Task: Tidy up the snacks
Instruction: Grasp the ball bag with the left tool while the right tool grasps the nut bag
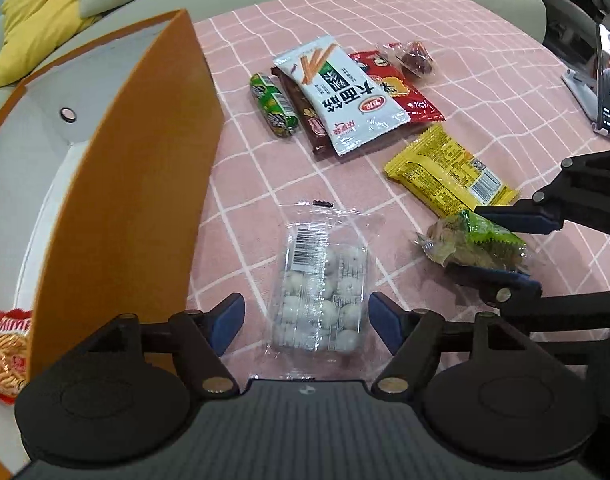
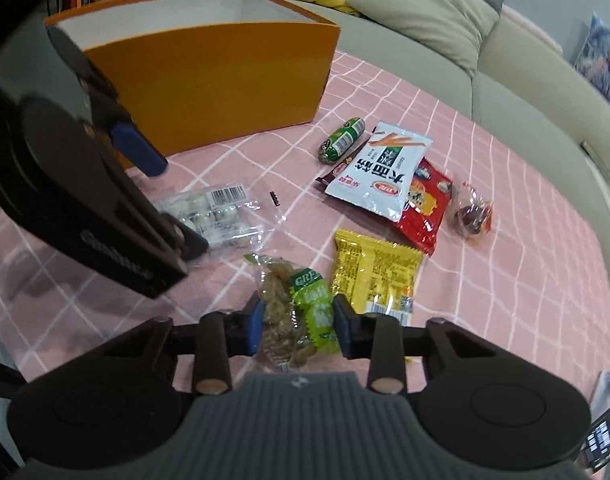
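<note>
Both grippers tilt steeply down beside the orange box (image 2: 209, 80). The left gripper (image 1: 305, 322) is spread wide astride the clear pack of white balls (image 1: 319, 300), seemingly not touching. The right gripper (image 2: 299, 320) pinches the green snack bag (image 2: 295, 308) on the tabletop (image 2: 505, 240).

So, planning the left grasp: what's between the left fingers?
The clear pack of white candies, on the pink cloth, untouched between the open fingers; left wrist view.

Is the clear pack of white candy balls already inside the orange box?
No, the clear pack lies on the pink cloth beside the orange box.
</note>
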Available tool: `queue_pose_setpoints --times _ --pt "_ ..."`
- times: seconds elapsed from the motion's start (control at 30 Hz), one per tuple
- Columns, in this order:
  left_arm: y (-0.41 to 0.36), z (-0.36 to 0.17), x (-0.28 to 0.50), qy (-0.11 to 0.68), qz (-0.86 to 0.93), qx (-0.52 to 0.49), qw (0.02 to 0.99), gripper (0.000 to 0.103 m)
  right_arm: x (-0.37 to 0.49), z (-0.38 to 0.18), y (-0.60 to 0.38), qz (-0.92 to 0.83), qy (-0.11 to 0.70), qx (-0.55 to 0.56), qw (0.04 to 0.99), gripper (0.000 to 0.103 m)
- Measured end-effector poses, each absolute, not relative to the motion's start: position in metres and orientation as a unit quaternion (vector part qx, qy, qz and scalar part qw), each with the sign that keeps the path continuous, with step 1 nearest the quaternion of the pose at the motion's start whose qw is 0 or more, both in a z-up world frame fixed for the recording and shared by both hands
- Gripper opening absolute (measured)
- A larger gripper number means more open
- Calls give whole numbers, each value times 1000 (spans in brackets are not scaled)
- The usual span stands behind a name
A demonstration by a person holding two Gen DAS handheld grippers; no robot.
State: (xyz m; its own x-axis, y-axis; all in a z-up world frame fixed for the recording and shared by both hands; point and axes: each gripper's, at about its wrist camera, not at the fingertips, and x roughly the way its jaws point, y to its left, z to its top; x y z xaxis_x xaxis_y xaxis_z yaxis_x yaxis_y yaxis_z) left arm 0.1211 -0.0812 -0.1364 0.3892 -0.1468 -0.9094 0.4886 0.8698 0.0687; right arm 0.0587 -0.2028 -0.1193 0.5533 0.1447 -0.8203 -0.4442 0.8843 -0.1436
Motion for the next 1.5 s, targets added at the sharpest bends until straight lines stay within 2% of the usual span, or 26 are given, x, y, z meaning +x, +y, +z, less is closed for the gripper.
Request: queue_pose_setpoints --times 0.13,0.27,0.4,0.63,0.93,1.3,1.5 --pt "-83 -141 125 522 -198 155 815 83 60 -120 -205 173 443 -157 866 30" --pt "-81 -145 127 528 -202 129 815 67 60 -120 -205 172 443 -155 866 29" --pt "-82 -143 126 525 -198 123 819 60 61 -118 -206 170 446 -147 866 29" --pt "-76 -127 116 513 -181 103 832 59 58 -104 -209 172 447 -111 871 26" --pt "-55 -70 93 482 -154 67 860 59 50 -73 -215 171 440 -28 881 25" --pt "-5 5 79 440 -127 25 889 59 61 -15 -189 224 395 3 891 25" --pt "25 23 93 441 -94 32 892 59 81 18 -157 264 378 3 887 25"
